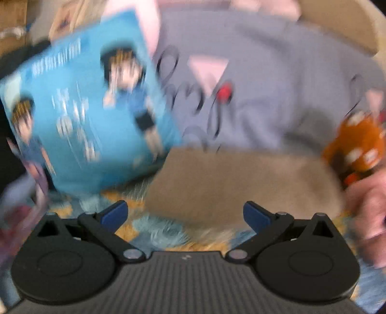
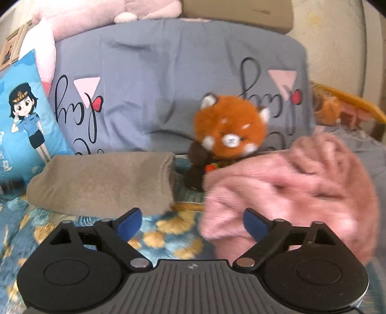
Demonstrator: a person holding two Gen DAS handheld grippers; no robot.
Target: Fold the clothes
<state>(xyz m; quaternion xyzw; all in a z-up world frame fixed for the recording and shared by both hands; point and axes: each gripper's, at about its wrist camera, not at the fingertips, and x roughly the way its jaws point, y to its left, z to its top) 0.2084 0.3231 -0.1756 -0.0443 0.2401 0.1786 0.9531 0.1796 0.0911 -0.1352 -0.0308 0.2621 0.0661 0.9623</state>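
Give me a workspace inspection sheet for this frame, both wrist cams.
Surface: bed sheet, blue with a yellow floral print.
Job's things: taupe garment lies folded at the left; pink fuzzy garment is bunched at the right, not folded.
Clutter: red panda plush between the two garments; blue cartoon pillow at the left; grey-blue pillow behind.
Grippers: left gripper open, empty, facing the taupe garment; right gripper open, its right finger against the pink garment.
Cables: nothing seen.
Surroundings: pink plush and a headboard at the back; left view is motion-blurred.
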